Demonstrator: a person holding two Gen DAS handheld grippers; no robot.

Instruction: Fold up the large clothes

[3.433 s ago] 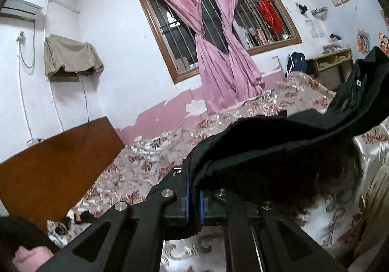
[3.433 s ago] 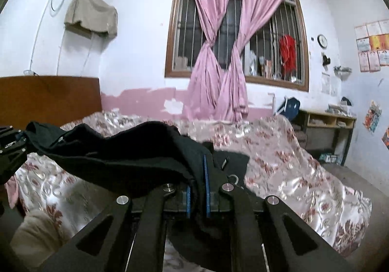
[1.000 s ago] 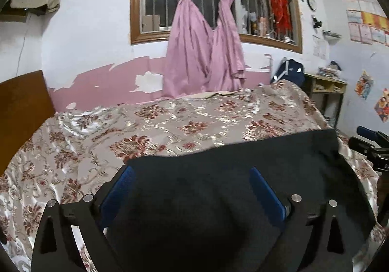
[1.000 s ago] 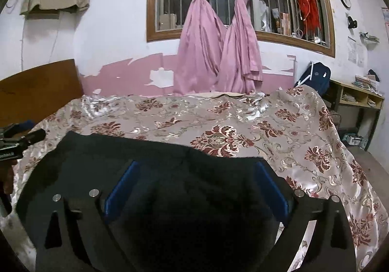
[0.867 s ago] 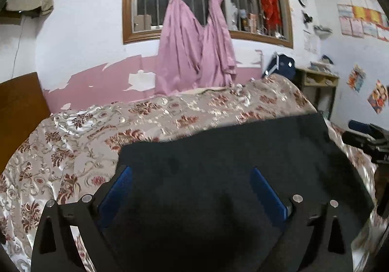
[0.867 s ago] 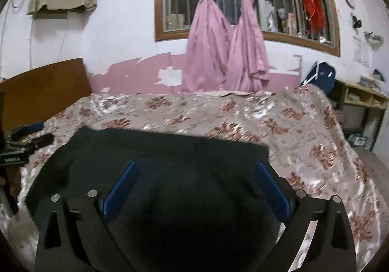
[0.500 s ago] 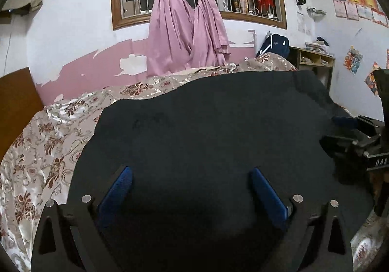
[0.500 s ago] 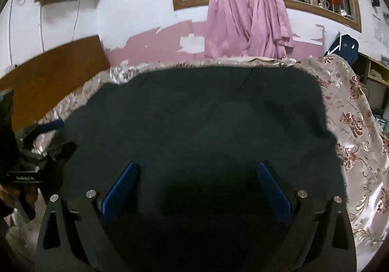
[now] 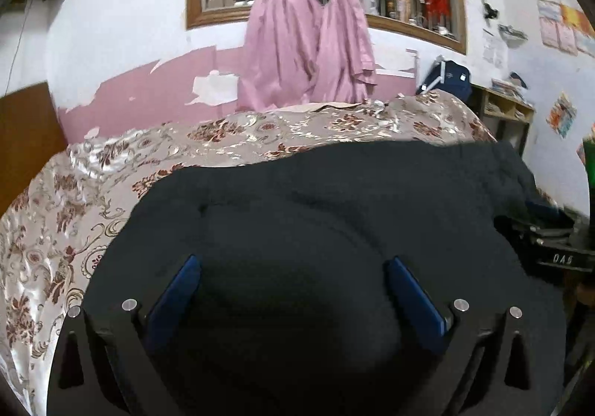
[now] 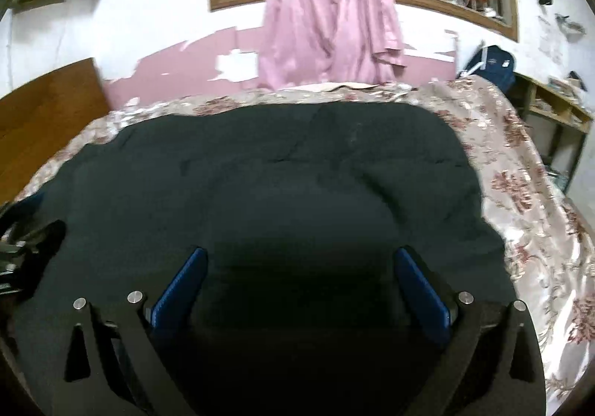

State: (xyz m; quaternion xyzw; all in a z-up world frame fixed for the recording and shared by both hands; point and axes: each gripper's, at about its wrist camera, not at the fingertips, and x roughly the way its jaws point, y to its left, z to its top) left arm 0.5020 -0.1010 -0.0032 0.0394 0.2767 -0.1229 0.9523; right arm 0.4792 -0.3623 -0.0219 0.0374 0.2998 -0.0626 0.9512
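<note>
A large black garment (image 9: 334, 200) lies spread flat on the floral bedspread (image 9: 74, 211). My left gripper (image 9: 292, 261) hovers low over its near part. The jaws are opening wide, and the blue pads (image 9: 178, 285) stand apart with cloth under them, pressing nothing. In the right wrist view the same garment (image 10: 297, 155) fills the middle. My right gripper (image 10: 301, 251) is also opening over it, with its pads (image 10: 420, 285) clear of the cloth. The right gripper's body (image 9: 554, 241) shows at the right edge of the left view, and the left gripper's body (image 10: 22, 245) at the left edge of the right view.
The bed's wooden headboard (image 10: 48, 107) rises at the left. Pink curtains (image 9: 308, 44) hang at a barred window behind the bed. At the right stand a blue bag (image 9: 450, 77) and a wooden shelf desk (image 10: 557, 107). Bare bedspread (image 10: 520, 192) lies right of the garment.
Both grippers were shut on the lifted garment a few seconds ago; now they stand open and the garment lies flat. Over the last second both have sunk closer to it.
</note>
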